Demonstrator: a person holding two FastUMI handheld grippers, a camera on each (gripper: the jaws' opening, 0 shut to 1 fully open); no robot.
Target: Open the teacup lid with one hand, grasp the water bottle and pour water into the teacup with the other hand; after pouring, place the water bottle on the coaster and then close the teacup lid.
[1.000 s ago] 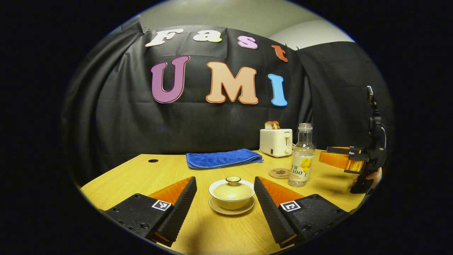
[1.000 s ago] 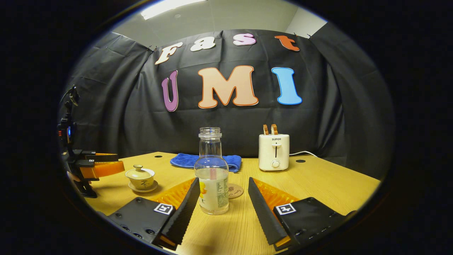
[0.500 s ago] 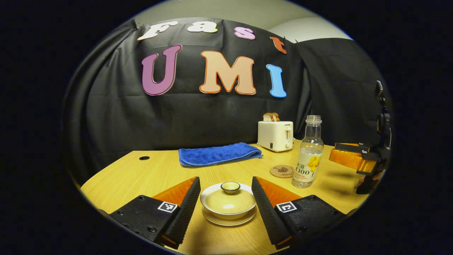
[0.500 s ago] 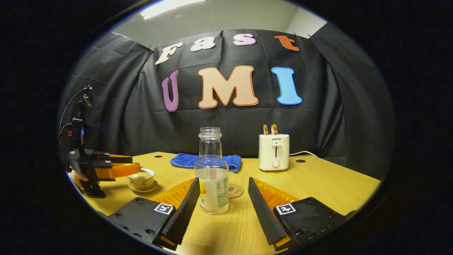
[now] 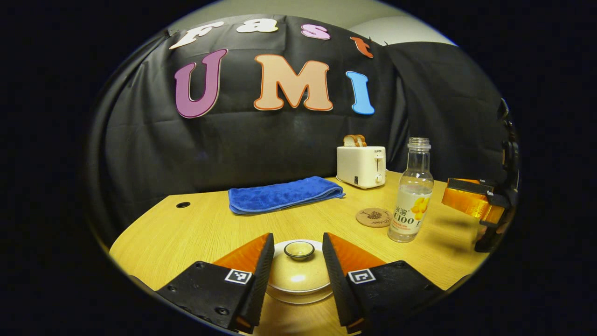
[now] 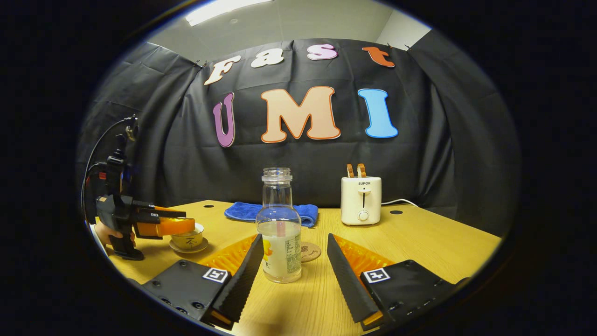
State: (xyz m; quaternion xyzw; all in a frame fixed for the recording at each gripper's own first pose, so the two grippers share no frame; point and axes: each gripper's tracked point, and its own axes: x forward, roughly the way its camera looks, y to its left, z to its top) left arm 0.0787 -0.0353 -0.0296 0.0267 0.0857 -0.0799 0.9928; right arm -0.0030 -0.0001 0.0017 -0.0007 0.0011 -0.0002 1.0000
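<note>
Left gripper view. Left gripper (image 5: pixel 294 270) low at bottom centre, jaws spread to either side of the teacup lid (image 5: pixel 299 270), not yet pressing on it. The lid sits on the teacup with its small knob (image 5: pixel 299 250) between the fingers; a saucer (image 5: pixel 298 297) edge shows below. Judgement: glazed ceramic, light, stiff, slippery and chippable; the knob looks the best hold, pinched squarely and lifted straight up. Water bottle (image 5: pixel 412 191) stands at right of frame, uncapped, part full, with the round coaster (image 5: pixel 373 217) just beside it to the left. Blue towel (image 5: pixel 284 194) and toaster (image 5: pixel 360 159) lie farther back on the wooden table (image 5: pixel 186 233). Right gripper (image 5: pixel 471 203) shows at the far right edge, level, pointing towards the bottle.

Right gripper view. Right gripper (image 6: pixel 291 266) bottom centre, jaws wide apart, bottle (image 6: pixel 279 228) upright between them, untouched. Judgement: smooth, round, moderately heavy with liquid; hold the wide lower body, keep it upright as the mouth is open. Left gripper (image 6: pixel 163 226) at left, held level over the teacup (image 6: pixel 189 239).
</note>
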